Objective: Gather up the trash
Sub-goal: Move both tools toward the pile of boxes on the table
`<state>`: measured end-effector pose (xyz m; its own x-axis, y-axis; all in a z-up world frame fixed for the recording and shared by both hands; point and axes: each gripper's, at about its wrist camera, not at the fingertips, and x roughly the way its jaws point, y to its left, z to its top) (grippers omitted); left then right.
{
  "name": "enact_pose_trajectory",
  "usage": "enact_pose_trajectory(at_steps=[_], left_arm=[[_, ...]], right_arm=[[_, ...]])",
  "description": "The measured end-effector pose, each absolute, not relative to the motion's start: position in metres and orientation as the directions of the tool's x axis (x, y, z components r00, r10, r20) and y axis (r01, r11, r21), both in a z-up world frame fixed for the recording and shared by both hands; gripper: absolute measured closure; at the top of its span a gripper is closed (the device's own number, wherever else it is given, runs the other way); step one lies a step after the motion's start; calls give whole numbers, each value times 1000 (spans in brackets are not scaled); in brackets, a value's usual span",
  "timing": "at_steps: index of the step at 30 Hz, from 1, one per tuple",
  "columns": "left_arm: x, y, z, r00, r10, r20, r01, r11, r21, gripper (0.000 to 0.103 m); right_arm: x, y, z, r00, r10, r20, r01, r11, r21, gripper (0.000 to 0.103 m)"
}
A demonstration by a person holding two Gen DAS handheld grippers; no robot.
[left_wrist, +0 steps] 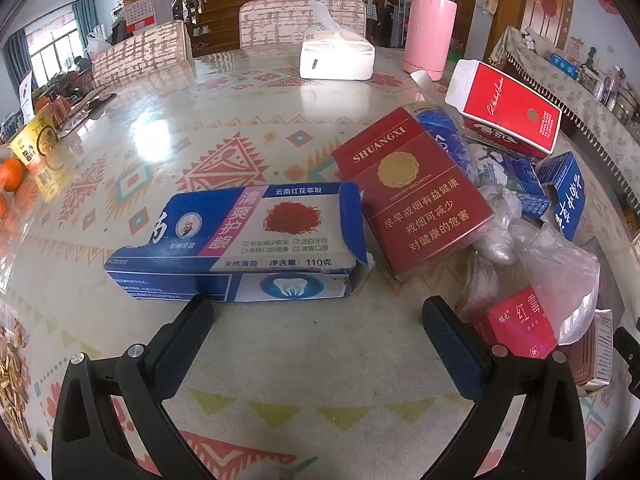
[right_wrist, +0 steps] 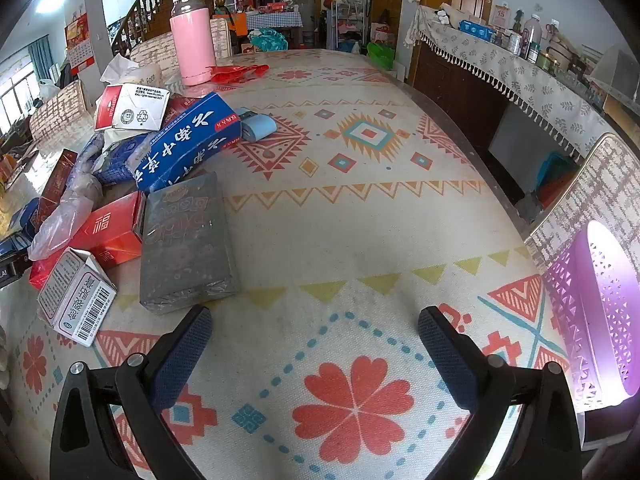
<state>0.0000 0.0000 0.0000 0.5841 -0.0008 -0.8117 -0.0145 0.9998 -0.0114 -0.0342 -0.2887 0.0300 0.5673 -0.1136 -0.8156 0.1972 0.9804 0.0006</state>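
A pile of empty packaging lies on the patterned table. In the left wrist view a blue toothpaste box (left_wrist: 244, 242) lies flat just beyond my left gripper (left_wrist: 318, 316), which is open and holds nothing. A dark red cigarette carton (left_wrist: 412, 192) leans next to it, with crumpled clear plastic (left_wrist: 532, 248) and more boxes to the right. In the right wrist view my right gripper (right_wrist: 316, 328) is open over bare tablecloth. A grey wrapped pack (right_wrist: 186, 240) lies just beyond its left finger, a white medicine box (right_wrist: 78, 298) further left. A pink perforated basket (right_wrist: 600, 312) stands at the right edge.
A pink thermos (left_wrist: 430, 32) and a white tissue pack (left_wrist: 336, 58) stand at the far side of the table. Oranges (left_wrist: 10, 174) and snack packets line the left edge. Chairs ring the table. A long blue box (right_wrist: 188, 144) lies in the pile.
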Motion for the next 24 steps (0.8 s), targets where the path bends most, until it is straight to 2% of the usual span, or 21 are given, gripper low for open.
enact_pose_trajectory(at_steps=[15,19,24], left_arm=[[-14,2,4,545,28,-838,-47,999,2,0],[-45,3,28,587,66,-807,-89,996,17,0],[-93,1,61,617,82,-783,-124,992,7,0]], right_arm=[[-37,-289,31,540,-82,-837,168,986,11,0],[-40,-295,34,533,-46,-845,156,987,45,0],[-36,-287,31,520,-69,-851,141,990,6,0]])
